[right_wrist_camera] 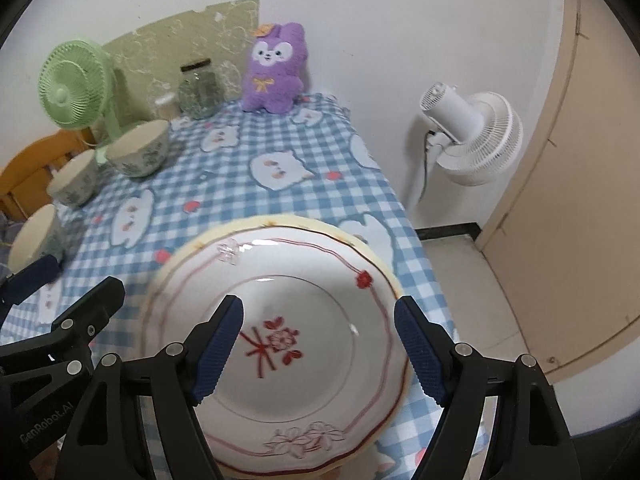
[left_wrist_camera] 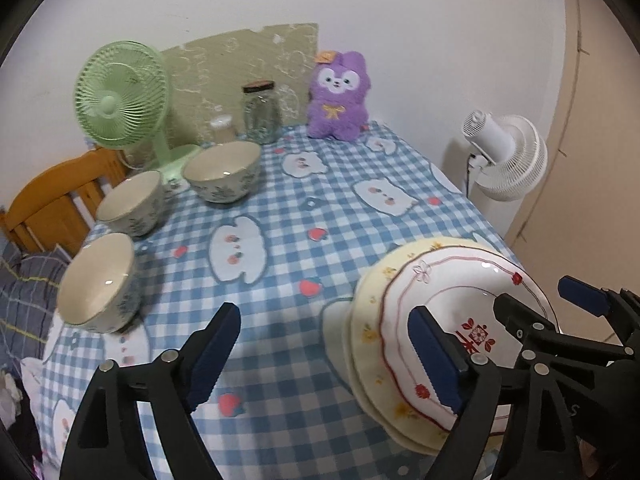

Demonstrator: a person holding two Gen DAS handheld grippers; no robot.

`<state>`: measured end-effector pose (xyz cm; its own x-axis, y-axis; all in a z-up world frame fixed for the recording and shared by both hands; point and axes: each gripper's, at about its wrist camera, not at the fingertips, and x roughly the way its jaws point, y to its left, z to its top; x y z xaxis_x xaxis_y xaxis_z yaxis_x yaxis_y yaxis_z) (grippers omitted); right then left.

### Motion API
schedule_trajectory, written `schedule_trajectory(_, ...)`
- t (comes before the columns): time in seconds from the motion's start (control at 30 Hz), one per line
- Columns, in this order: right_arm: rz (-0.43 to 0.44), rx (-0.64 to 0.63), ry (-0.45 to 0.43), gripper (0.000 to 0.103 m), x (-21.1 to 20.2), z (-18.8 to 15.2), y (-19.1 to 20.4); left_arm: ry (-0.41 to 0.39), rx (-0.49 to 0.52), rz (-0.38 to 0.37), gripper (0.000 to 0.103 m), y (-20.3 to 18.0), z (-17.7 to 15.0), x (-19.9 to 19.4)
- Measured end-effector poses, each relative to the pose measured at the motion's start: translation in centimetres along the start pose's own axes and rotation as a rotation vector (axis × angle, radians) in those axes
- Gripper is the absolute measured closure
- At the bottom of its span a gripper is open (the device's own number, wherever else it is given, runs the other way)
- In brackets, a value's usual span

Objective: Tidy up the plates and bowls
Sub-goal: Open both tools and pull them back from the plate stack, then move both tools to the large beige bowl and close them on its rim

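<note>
Gingham cloth: blue-white check covers the tabletop [left_wrist_camera: 304, 208], white wall behind.
Edges: right edge drops to pale floor by a white fan [right_wrist_camera: 476, 136]; wooden chair [left_wrist_camera: 52, 200] at the left.
Open room: bare cloth mid-tabletop.
Plates: stacked plates [right_wrist_camera: 280, 280] lie flat, near right.
Bowls: three bowls [left_wrist_camera: 222, 172] upright, far left.
Left tool [left_wrist_camera: 324, 356]: wide, empty.
Right tool [right_wrist_camera: 320, 346]: wide, above the plates.

Black hand-held gripper [right_wrist_camera: 320, 348], ridged blue pads [right_wrist_camera: 218, 352], silver pins.
</note>
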<state>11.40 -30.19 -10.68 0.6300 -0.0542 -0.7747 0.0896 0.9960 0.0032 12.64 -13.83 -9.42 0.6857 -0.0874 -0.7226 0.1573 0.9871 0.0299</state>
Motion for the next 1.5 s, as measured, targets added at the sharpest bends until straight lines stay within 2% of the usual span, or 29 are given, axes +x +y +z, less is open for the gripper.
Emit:
schedule_trajectory(0.17,0.062,-0.014,-0.032,0.022,-1.3,1.0,1.3,-0.024,-0.045,0.038,0.01,1.5,0.3,-1.8)
schedule_trajectory(0.57,0.148,-0.061,-0.106,0.022,-4.3,3.4,5.4,-0.054,-0.137,0.086,0.01,6.2,1.4,-4.8)
schedule_trajectory(0.8,0.169,-0.077,-0.131,0.021,-5.2,3.8,8.0,-0.057,-0.164,0.078,0.01,9.2,1.6,-5.2)
schedule_trajectory(0.9,0.169,-0.064,-0.134,0.021,-5.5,3.9,9.1,-0.068,-0.143,0.063,0.01,10.3,1.5,-5.5)
schedule_trajectory(1.2,0.153,-0.064,-0.121,0.021,-5.6,4.2,13.6,-0.116,-0.091,0.105,0.01,13.9,1.8,-6.5)
schedule_trajectory(1.5,0.163,-0.098,-0.115,0.021,-4.7,4.9,18.4,-0.107,-0.127,0.124,0.01,18.6,1.7,-6.0)
